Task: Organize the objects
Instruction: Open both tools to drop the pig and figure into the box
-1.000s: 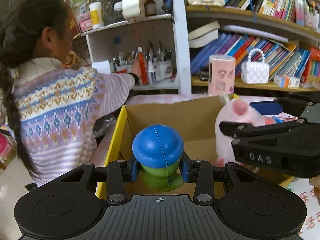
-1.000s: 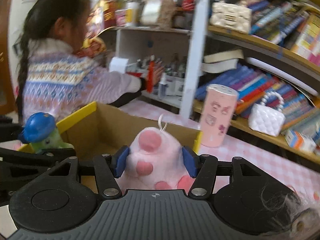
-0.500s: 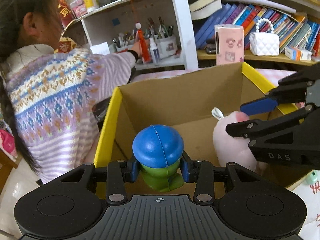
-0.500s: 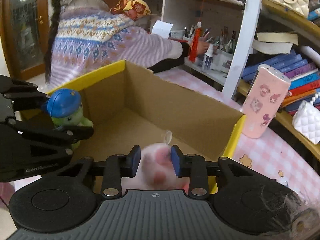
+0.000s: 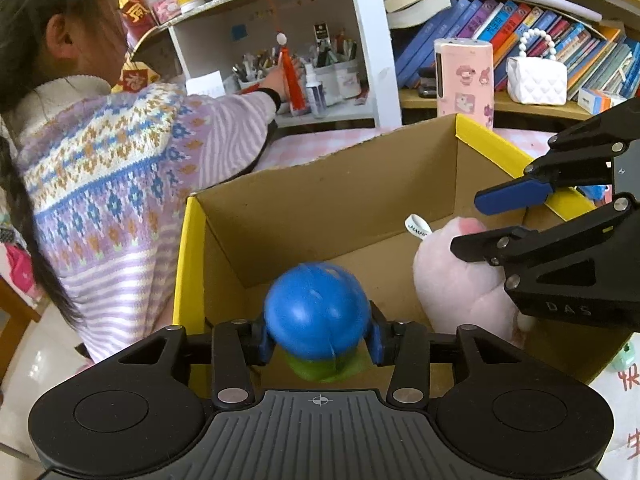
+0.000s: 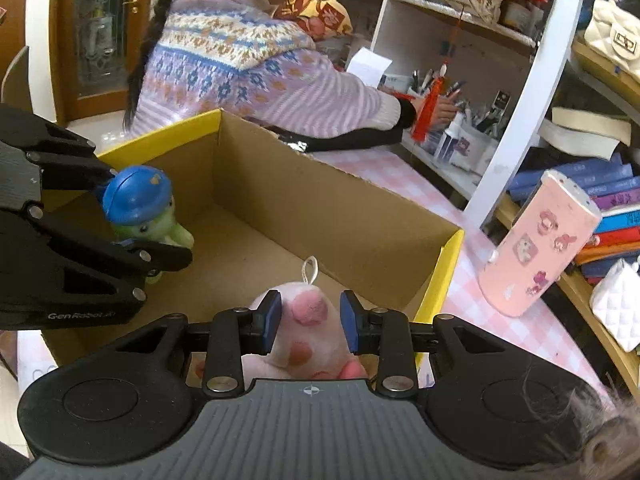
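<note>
Left claw (image 5: 318, 338) low centre of the left wrist view, inside the open cardboard box (image 5: 192, 264), jaws opening around the blue-capped green toy (image 5: 316, 312); toy between the blue pads, cap bulging above them, green body hanging below toward the box floor, long axis roughly upright; pad contact hard to call, cap blurred, looks loosening; seen in the right wrist view at left, same toy (image 6: 138, 204) low in the near-left corner of the box, feet apparently close to or on the floor; cannot tell which. Right claw (image 6: 308, 322) low centre of its own view, narrow, pinching the pink plush toy (image 6: 308, 332) across its upper part, white loop tag pointing up and away; plush at right of the left wrist view (image 5: 460, 280), lying down in the box's right side against the wall, apparently resting on the floor. Key relation: each toy directly between its own claw's pads, both already within the box walls, toys apart from each other, box floor just below; next move judged as release and lift straight out, left first since already letting go. Risk: plush fur snagging a pad on withdrawal. Person in patterned sweater (image 5: 120, 184) upper left, reaching to the shelf (image 5: 332, 118); pink canister (image 6: 540, 244) on the checked worktop (image 6: 468, 276) at right, outside the box.
</note>
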